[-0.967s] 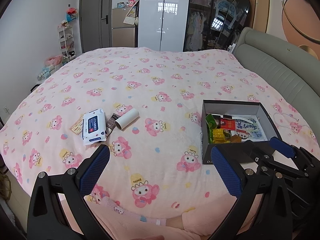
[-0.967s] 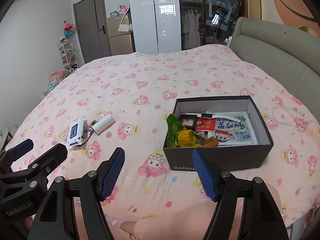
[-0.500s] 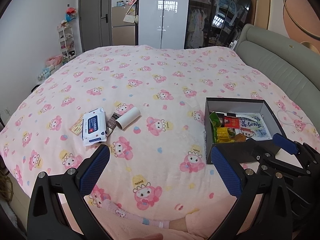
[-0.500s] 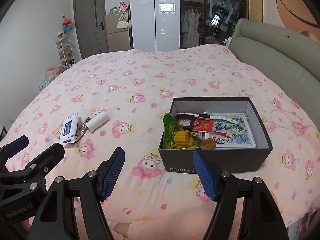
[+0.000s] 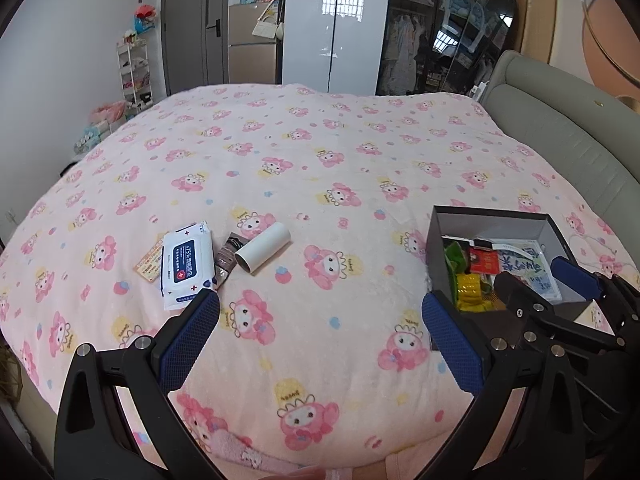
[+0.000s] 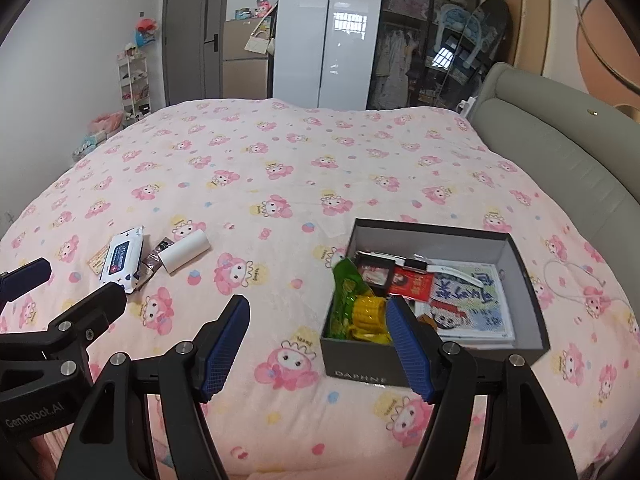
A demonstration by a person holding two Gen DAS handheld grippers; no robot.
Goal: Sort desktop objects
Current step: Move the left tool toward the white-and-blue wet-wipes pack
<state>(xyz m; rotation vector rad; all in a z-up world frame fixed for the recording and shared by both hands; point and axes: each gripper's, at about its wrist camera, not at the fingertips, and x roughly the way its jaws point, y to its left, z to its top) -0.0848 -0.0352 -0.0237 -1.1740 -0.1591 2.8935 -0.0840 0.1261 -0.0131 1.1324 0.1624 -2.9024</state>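
A dark open box (image 6: 526, 280) (image 5: 436, 248) sits on the pink bed, holding snack packets, a yellow corn toy (image 6: 370, 312) and a printed sheet. To its left lie a white wet-wipes pack (image 5: 186, 266) (image 6: 121, 258), a white roll (image 5: 263, 248) (image 6: 185, 256), a small brown sachet (image 5: 228, 258) and an orange card (image 5: 150, 264). My left gripper (image 5: 320, 344) is open and empty, near the bed's front edge between wipes and box. My right gripper (image 6: 318, 344) is open and empty, just left of the box's front corner.
The pink patterned bedspread (image 5: 320, 152) spreads far back. A grey padded headboard (image 6: 560, 140) runs along the right. A white cable (image 6: 576, 280) lies right of the box. Wardrobes and a door stand behind the bed.
Both grippers have shifted left and slightly forward; the box has slid rightward in both views. Nothing was picked up or let go.
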